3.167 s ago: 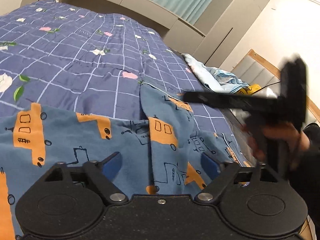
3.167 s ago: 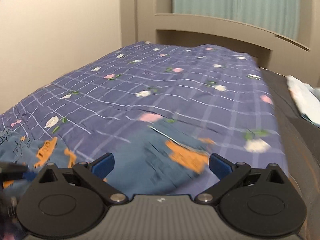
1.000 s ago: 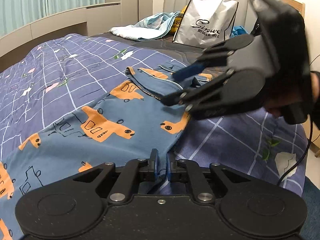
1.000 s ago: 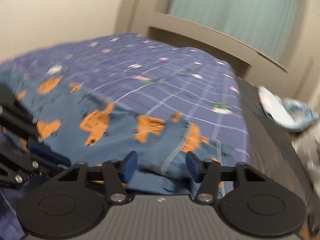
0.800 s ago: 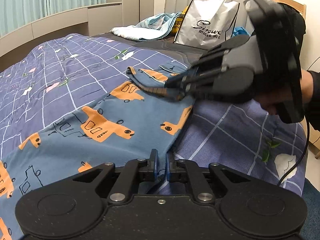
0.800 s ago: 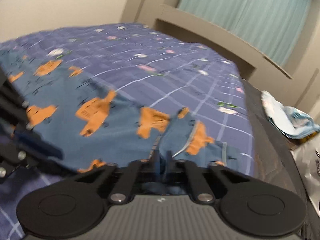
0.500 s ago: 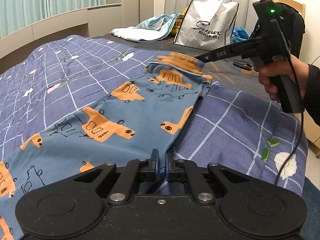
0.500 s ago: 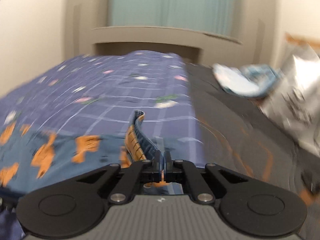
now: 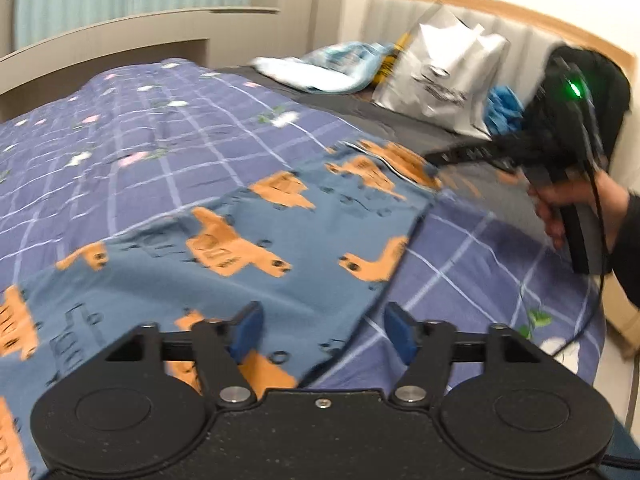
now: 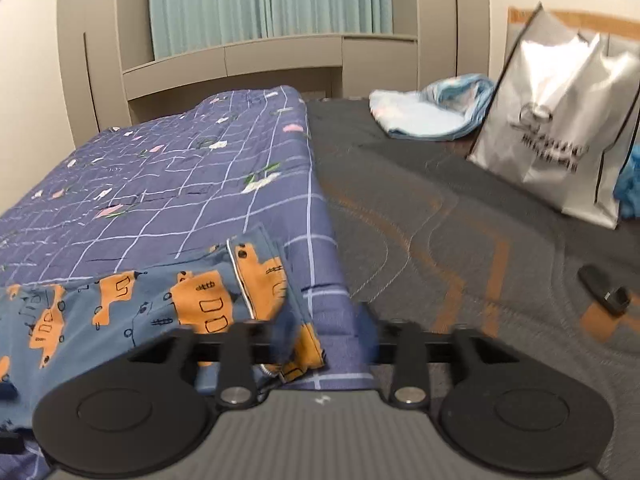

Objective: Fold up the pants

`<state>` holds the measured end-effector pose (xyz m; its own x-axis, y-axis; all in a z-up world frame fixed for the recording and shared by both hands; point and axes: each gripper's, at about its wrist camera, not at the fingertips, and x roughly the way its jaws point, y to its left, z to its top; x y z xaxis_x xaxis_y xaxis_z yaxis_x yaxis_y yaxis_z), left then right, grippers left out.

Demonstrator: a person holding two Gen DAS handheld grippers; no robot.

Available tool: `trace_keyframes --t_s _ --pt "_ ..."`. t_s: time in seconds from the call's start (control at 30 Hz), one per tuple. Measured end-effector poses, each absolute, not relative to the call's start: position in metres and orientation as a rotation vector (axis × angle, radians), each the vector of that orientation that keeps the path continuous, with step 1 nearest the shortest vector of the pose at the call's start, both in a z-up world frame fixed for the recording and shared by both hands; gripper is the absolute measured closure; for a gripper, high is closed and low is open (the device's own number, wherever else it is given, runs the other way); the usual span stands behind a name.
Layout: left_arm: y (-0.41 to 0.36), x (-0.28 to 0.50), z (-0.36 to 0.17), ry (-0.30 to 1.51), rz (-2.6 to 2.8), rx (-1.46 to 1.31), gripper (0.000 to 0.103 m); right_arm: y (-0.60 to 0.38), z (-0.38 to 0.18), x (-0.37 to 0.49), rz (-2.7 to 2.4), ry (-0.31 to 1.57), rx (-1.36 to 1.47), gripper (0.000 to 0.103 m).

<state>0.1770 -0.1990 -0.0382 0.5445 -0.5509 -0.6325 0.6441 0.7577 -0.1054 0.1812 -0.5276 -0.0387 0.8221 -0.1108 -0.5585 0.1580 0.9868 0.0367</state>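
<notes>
The blue pants (image 9: pixel 248 240) lie spread flat on the checked blanket (image 9: pixel 160 148) on the bed. Both tongs are opening and letting go — the left tongs (image 9: pixel 324 334) over the near edge, the right tongs (image 10: pixel 324 338) over the waistband corner. That loose corner could flop back or bunch up, and the fold would come out crooked.

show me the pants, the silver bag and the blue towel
pants (image 9: pixel 240 216), left wrist view, on the flat blue cloth between the orange prints
silver bag (image 10: pixel 556 120), right wrist view, on its front face above the logo
blue towel (image 10: pixel 428 116), right wrist view, on the middle of the crumpled pile
</notes>
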Motion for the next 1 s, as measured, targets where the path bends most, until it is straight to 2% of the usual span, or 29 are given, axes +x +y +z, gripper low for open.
trace_keyframes --t_s 0.07,0.13,0.17,0.23,0.47,0.77,1.0 --pt "-0.189 0.175 -0.033 0.683 -0.67 0.122 0.015 -0.52 -0.037 0.183 -0.149 0.588 0.033 0.039" --pt "-0.178 0.172 -0.027 0.665 -0.613 0.111 0.007 -0.514 -0.038 0.185 -0.157 0.593 -0.019 0.025" --pt "-0.171 0.171 -0.024 0.656 -0.587 0.108 0.004 -0.511 -0.039 0.187 -0.158 0.599 -0.039 0.023" --pt "-0.156 0.167 -0.017 0.637 -0.534 0.095 0.003 -0.508 -0.045 0.195 -0.173 0.622 -0.085 0.018" --pt "-0.089 0.147 0.003 0.603 -0.357 0.044 0.001 -0.52 -0.043 0.195 -0.34 0.619 -0.095 0.017" --pt "0.019 0.106 0.011 0.577 -0.069 -0.044 0.001 -0.494 -0.025 0.18 -0.285 0.593 -0.099 0.0" --pt "0.105 0.105 -0.013 0.592 0.114 -0.158 0.001 -0.408 -0.013 0.167 -0.017 0.551 -0.094 0.0"
